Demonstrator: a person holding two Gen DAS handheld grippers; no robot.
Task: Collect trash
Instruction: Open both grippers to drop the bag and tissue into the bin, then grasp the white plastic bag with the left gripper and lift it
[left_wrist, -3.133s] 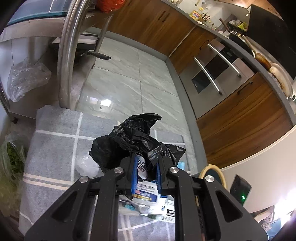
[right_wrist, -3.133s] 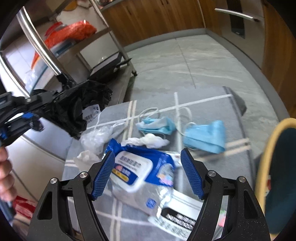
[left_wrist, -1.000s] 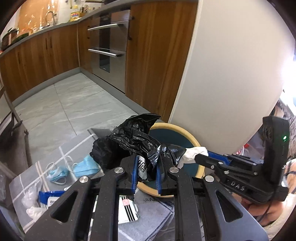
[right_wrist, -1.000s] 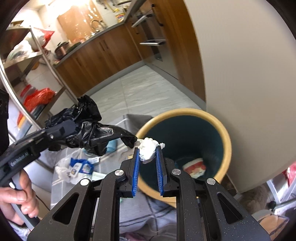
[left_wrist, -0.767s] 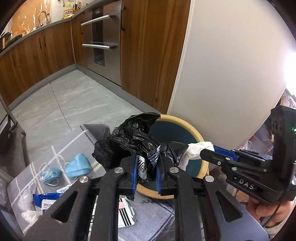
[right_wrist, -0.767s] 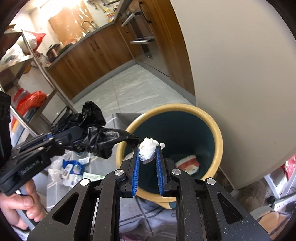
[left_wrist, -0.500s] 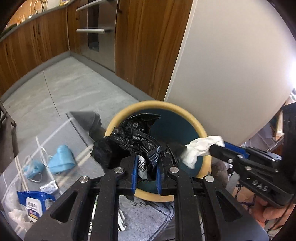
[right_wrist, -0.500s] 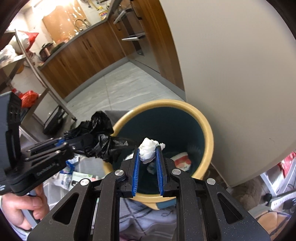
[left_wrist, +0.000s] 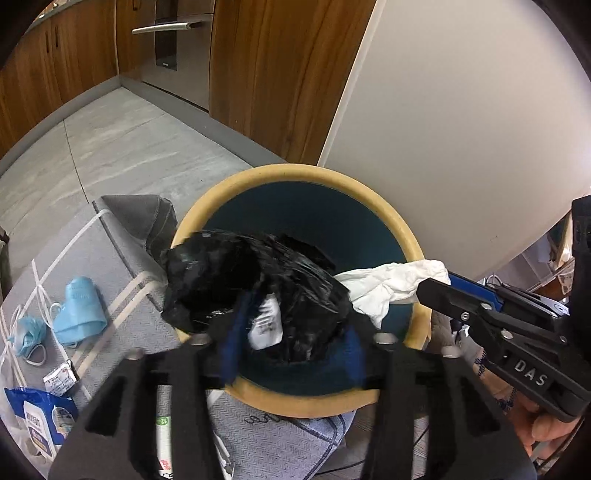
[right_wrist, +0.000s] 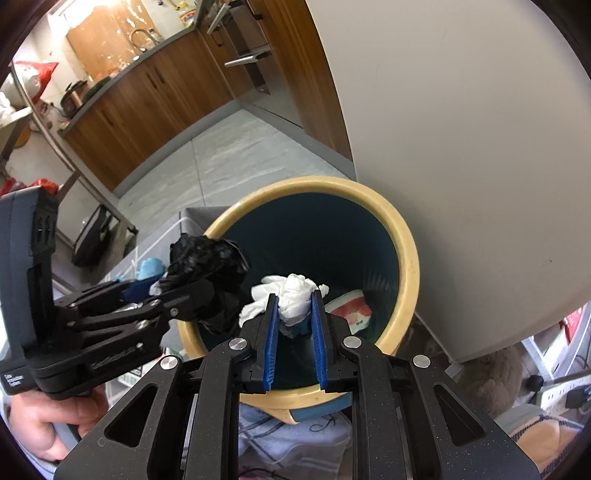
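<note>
Left wrist view shows our left gripper (left_wrist: 291, 332) with its blue pads spread wide and blurred; the crumpled black plastic bag (left_wrist: 255, 280) sits between and just ahead of them, over the mouth of the bin (left_wrist: 402, 229). We cannot tell from this view whether the pads touch the bag. A white label (left_wrist: 266, 323) shows on the bag's near side, between the pads. The bag lies over the bin's left rim and part of its dark teal inside.

From the right side of that view, our right gripper (left_wrist: 443, 282) reaches in over the bin's rim, pinching a wad of white tissue (left_wrist: 388, 286) that touches the black bag's right edge.

Right wrist view confirms it: our right gripper (right_wrist: 294, 295) has its blue pads pressed against the white tissue (right_wrist: 293, 293), which bulges above the fingertips and trails out to the left, above the bin (right_wrist: 404, 258) opening. A red and white wrapper (right_wrist: 349, 306) lies inside the bin. Our left gripper (right_wrist: 177, 286) comes in from the left with the black bag (right_wrist: 207, 258) at its tip, over the bin's left rim.

On the grey striped mat (left_wrist: 122, 266) to the left lie a blue face mask (left_wrist: 79, 310), a second mask (left_wrist: 27, 332), a small packet (left_wrist: 59, 380) and a blue wipes pack (left_wrist: 40, 421).
</note>
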